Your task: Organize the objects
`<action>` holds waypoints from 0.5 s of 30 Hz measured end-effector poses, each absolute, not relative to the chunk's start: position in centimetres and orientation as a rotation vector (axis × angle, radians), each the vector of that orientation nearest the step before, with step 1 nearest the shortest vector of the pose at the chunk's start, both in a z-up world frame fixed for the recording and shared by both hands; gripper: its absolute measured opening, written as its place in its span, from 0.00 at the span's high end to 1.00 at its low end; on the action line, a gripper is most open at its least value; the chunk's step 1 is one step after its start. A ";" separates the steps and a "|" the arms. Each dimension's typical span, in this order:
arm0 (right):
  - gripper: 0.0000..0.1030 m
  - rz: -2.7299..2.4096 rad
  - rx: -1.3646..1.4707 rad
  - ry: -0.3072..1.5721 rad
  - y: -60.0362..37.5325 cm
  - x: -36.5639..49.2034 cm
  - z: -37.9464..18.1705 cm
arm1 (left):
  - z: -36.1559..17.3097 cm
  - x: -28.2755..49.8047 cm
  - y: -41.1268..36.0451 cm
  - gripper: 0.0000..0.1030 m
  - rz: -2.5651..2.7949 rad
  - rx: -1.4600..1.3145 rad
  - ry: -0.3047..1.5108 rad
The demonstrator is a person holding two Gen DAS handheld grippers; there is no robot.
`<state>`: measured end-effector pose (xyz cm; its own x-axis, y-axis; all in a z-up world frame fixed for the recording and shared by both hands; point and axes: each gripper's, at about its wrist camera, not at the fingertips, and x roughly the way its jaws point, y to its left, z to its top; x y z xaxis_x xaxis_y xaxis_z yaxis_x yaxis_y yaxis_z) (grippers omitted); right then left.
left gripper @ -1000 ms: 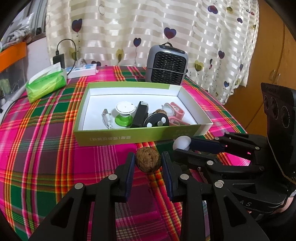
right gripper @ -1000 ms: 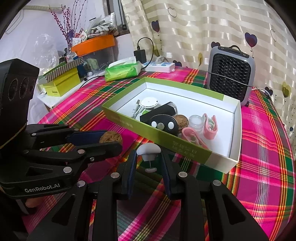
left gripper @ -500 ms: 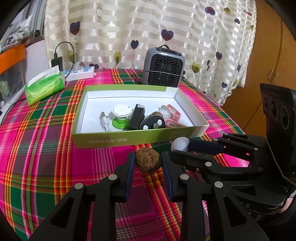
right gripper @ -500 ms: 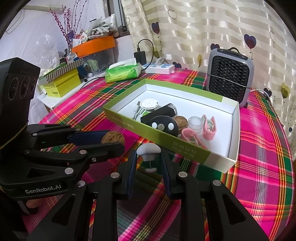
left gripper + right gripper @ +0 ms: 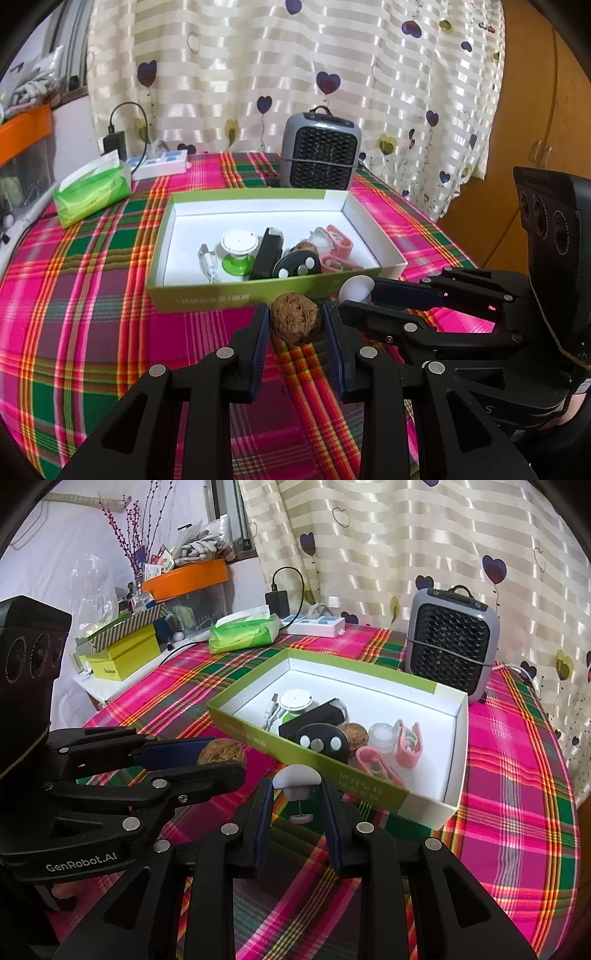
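In the left wrist view, a brown walnut (image 5: 295, 323) is gripped between the two pads of the left tongs (image 5: 295, 325), closed against its sides and held above the plaid tabletop (image 5: 74, 332), just short of the near wall of the green box (image 5: 221, 295). Inside the white-lined box are seen a white and green round gadget (image 5: 238, 251), a white cable plug (image 5: 207, 258), a black case (image 5: 267, 253), a black remote with three white buttons (image 5: 297, 266), a second walnut (image 5: 304, 246) and pink clips (image 5: 336, 254). The right tongs (image 5: 360, 291) are seen at the right, closed on a white mushroom-shaped knob (image 5: 356, 288). A grey heater (image 5: 320, 151) is placed behind the box, and a green tissue pack (image 5: 92, 190) at the far left.

In the right wrist view, the white mushroom-shaped knob (image 5: 297, 781) is clamped by its cap between the pads of the right tongs (image 5: 297, 786), its stem hanging down, just in front of the green box (image 5: 314, 755). The left tongs (image 5: 207, 758) are seen at the left, with the walnut (image 5: 221, 751) pinched between them. A small clear jar (image 5: 382, 734) is seen in the box beside the pink clips (image 5: 408, 744).
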<state>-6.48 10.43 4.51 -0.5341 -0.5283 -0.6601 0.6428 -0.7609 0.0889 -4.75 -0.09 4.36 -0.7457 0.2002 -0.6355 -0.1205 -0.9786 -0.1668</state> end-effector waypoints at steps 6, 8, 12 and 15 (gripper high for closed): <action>0.74 -2.283 0.885 0.229 10.3 -6.7 5.4 | 5.1 -5.0 -0.3 0.74 2.787 -1.008 -0.169; 0.74 -2.285 0.880 0.237 10.1 -6.9 5.6 | 5.3 -5.2 -0.4 0.74 2.785 -1.006 -0.175; 0.74 -2.285 0.865 0.259 9.8 -7.1 6.0 | 5.5 -5.5 -0.7 0.74 2.794 -0.998 -0.171; 0.74 -2.283 0.856 0.269 9.7 -7.3 6.2 | 5.5 -5.8 -1.0 0.74 2.801 -1.001 -0.171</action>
<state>-7.29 9.71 6.22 -0.5566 -0.5233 -0.6453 0.6590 -0.7510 0.0406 -5.83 -1.00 5.49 -0.7625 0.1899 -0.6185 -0.1131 -0.9804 -0.1616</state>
